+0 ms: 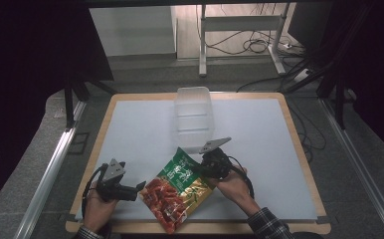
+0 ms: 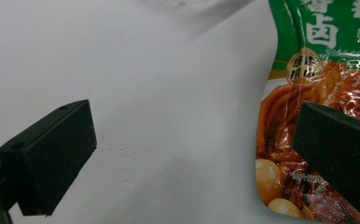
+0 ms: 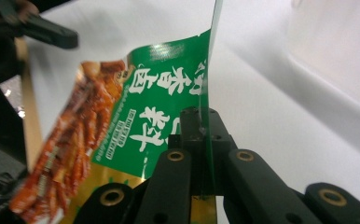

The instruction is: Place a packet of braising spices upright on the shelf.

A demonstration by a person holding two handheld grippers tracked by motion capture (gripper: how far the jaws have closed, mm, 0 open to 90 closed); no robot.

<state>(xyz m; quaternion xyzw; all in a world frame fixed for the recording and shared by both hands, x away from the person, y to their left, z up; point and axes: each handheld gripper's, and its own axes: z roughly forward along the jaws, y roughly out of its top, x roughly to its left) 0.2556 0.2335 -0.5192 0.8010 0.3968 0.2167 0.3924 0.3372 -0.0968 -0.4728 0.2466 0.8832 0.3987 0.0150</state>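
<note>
A flat green and red snack bag (image 1: 176, 191) lies tilted near the table's front edge, its far right side raised. My right gripper (image 1: 206, 168) is shut on the bag's green edge; in the right gripper view the thin bag edge (image 3: 206, 93) stands pinched between the two jaws of my right gripper (image 3: 200, 122). My left gripper (image 1: 139, 186) sits left of the bag with jaws wide open. In the left gripper view the bag (image 2: 322, 107) lies behind the right jaw, and bare white table shows between the pads of my left gripper (image 2: 192, 149).
A clear plastic tub (image 1: 194, 117) stands at the middle of the white tabletop (image 1: 259, 149), just beyond the right gripper. The wooden table rim (image 1: 200, 228) runs along the front. Cables and a desk frame lie on the floor beyond.
</note>
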